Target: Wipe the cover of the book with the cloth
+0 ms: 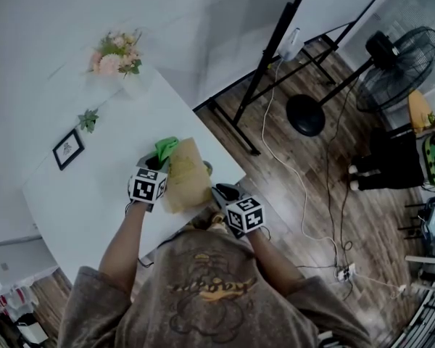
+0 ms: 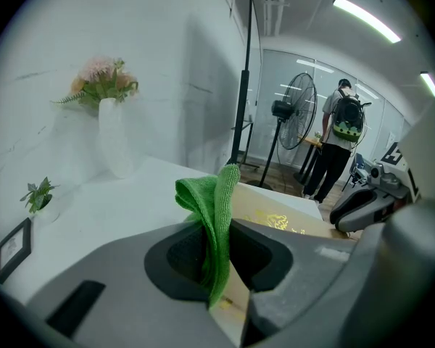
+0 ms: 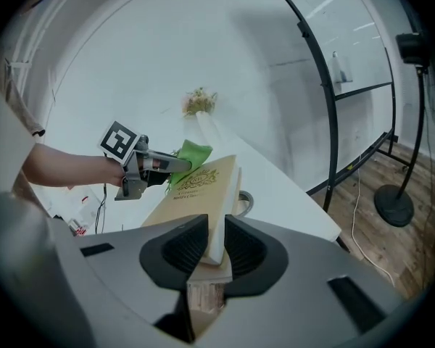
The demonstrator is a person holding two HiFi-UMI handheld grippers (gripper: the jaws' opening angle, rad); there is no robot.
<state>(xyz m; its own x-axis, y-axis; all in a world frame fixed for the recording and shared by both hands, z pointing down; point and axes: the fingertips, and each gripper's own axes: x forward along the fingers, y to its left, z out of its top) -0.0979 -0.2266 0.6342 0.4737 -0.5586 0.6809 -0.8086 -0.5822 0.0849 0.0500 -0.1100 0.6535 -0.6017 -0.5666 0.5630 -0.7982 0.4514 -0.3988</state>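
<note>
The right gripper (image 3: 216,243) clamped the near edge of the book (image 3: 192,191), which was tilted above the table (image 3: 275,187). Farther, the left gripper (image 2: 216,258) pinched the cloth (image 2: 210,201) at its far corner. Hard wiping could probably twist the book loose

Grey-brown printed top (image 1: 203,296); left hand-held gripper (image 2: 219,256) and right hand-held gripper (image 3: 216,246) are grey with black-and-white marker cubes (image 1: 147,185).

Tan, gold-printed book (image 1: 186,180), tilted; crumpled green cloth (image 1: 166,148) at its far edge
</note>
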